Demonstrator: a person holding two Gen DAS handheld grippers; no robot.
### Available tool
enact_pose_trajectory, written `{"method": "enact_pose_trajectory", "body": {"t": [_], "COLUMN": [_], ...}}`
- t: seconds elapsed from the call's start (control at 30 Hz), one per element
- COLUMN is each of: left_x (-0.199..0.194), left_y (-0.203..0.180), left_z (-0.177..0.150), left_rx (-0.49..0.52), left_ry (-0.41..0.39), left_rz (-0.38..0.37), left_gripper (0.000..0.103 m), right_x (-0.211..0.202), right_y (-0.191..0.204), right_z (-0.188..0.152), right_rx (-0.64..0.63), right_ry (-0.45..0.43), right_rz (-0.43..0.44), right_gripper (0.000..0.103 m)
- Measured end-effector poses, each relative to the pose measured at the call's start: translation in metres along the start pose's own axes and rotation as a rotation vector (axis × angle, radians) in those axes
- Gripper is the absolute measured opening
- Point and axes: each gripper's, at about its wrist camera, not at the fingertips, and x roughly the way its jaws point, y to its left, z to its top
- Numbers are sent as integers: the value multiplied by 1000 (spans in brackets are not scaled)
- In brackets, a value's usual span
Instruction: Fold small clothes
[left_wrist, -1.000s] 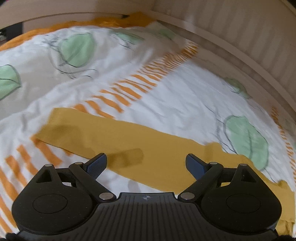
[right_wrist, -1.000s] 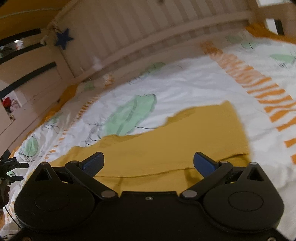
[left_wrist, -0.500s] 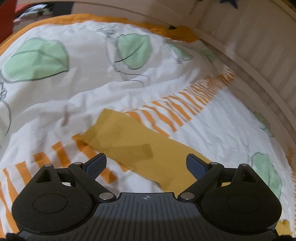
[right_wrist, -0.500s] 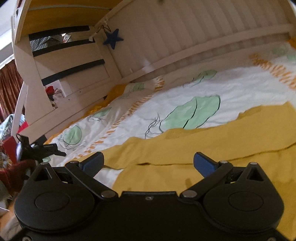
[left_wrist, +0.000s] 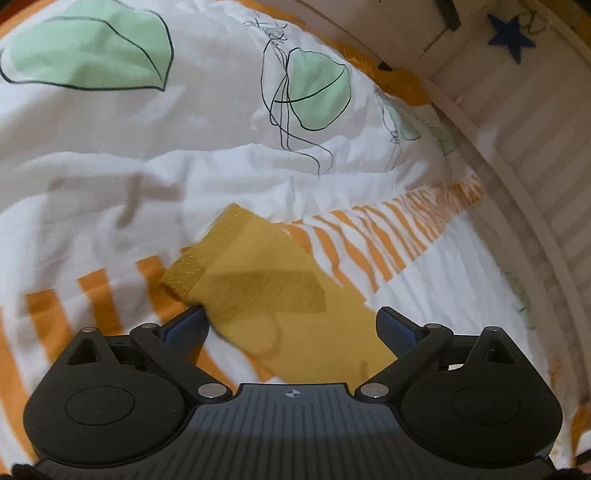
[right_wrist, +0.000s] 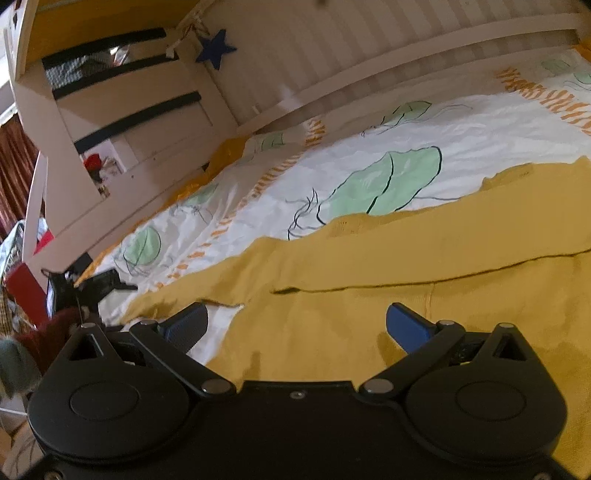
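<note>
A mustard-yellow knit garment lies flat on the bed. In the left wrist view one sleeve (left_wrist: 266, 280) stretches away from me, its ribbed cuff at the far end. My left gripper (left_wrist: 291, 325) is open just above that sleeve, holding nothing. In the right wrist view the garment's body (right_wrist: 424, 266) spreads across the bedspread with the other sleeve running left. My right gripper (right_wrist: 295, 326) is open over the body's near edge, empty.
The bedspread (left_wrist: 110, 166) is white with green leaves and orange stripes. A white slatted bed rail (right_wrist: 369, 77) with a blue star (right_wrist: 216, 48) runs along the far side. A black tripod-like object (right_wrist: 92, 284) and clutter sit at the bed's left end.
Both grippers have swung left along the garment. The left now looks at the sleeve's cuff end; the right now faces the body and the other sleeve. Both stayed open.
</note>
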Motion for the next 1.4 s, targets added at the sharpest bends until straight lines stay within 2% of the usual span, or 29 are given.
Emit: {"method": "enact_pose_trajectory", "body": {"t": [0.13,0.17,0.23,0.3,0.33,0.37,0.4,0.5,0.63,0.73,0.93,1.2,1.4], "left_x": [4,4,3,5,6,5,2,-11,-34,-57,-94,-115,-106], "left_y": [7,8,9,10,9,7,4,-12,-51,-93,-170,-271,-327], "left_z": [4,4,5,7,7,7,6,3,0,-5,-24,-78,-141], "left_rx": [-66,-89,-112,-109,-99,-85,-64,-6,102,197,260,347,429], "left_ry": [-1,-8,-14,7,19,18,7,-33,-53,-63,-44,36,124], "left_rz": [-30,-28,-1,11,8,8,19,-23,-93,-178,-361,-573,-660], "left_gripper": [97,93,73,34,26,9,7,6,6,6,6,6,6], "right_x": [3,2,2,3,4,4,4,5,1,-3,-15,-37,-57], "right_y": [1,0,-1,-3,-4,-6,-7,-10,-16,-22,-43,-78,-102], "right_z": [-3,-3,-3,-3,-2,-2,-1,1,8,13,31,60,77], "right_rx": [7,8,9,20,27,34,37,47,53,41,57,124,150], "right_ry": [18,18,15,14,17,20,22,29,27,11,-16,-31,-34], "right_rz": [5,5,1,-6,-9,-13,-17,-19,-16,-38,-120,-217,-277], "right_gripper": [103,103,103,103,103,103,103,103,103,103,103,103,103]}}
